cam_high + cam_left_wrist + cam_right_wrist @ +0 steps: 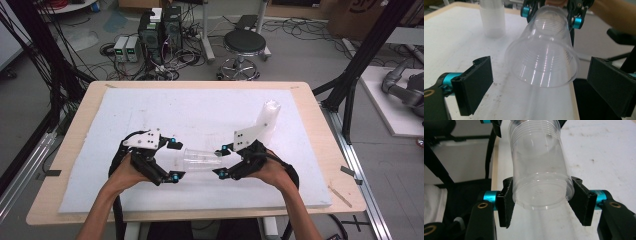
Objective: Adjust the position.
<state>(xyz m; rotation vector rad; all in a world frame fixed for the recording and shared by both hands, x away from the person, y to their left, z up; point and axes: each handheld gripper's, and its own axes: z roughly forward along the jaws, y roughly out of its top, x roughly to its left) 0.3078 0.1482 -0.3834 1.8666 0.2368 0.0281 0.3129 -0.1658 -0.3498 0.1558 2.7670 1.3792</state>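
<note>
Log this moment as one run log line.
right gripper: shut on clear cup base | left gripper: open, off cup rim | cup stack: upright on table

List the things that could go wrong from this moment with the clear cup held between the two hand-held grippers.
1. The right hand-held gripper clamps the clear cup only near its base; thin plastic may buckle or slip out.
2. The left hand-held gripper stands open with its jaws either side of the cup's rim without touching, so one grip carries the cup above the white foam board; a slip would drop it.
3. A wide swing could knock over the cup stack behind.
</note>
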